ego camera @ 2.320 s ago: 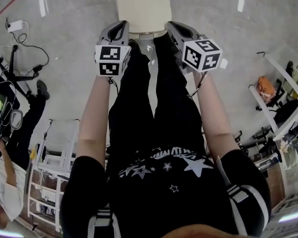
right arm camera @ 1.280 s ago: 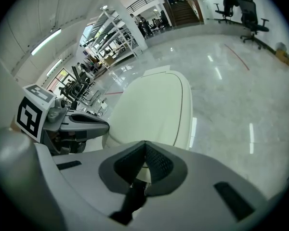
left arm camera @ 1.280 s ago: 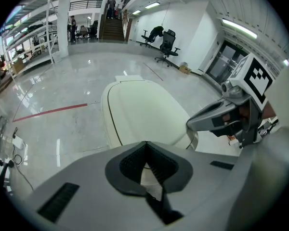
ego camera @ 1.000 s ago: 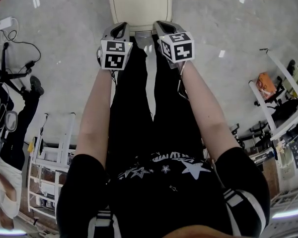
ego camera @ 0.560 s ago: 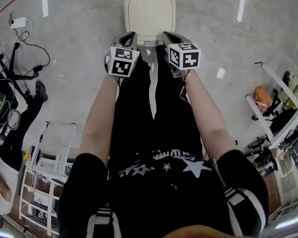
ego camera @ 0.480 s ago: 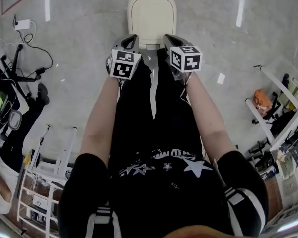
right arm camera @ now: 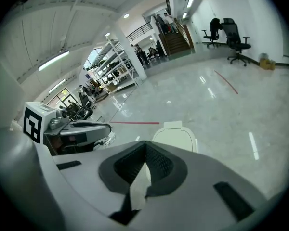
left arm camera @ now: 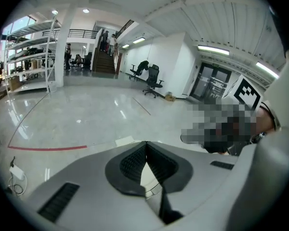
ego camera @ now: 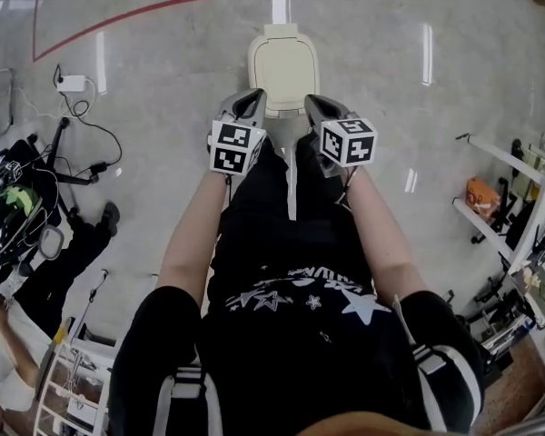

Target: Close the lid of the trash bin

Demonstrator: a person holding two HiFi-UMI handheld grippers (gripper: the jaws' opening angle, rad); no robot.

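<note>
A curved red line crosses the glossy grey floor, and a white power adapter lies near its left end. At the right edge an orange object sits by a white rack, and white wire shelving stands at lower left. Across the hall are a black office chair, a staircase and tall metal shelving.

No text can be read. White lettering on the person's black shirt is too blurred to read; marker cubes on the left gripper and right gripper bear only square patterns.
</note>
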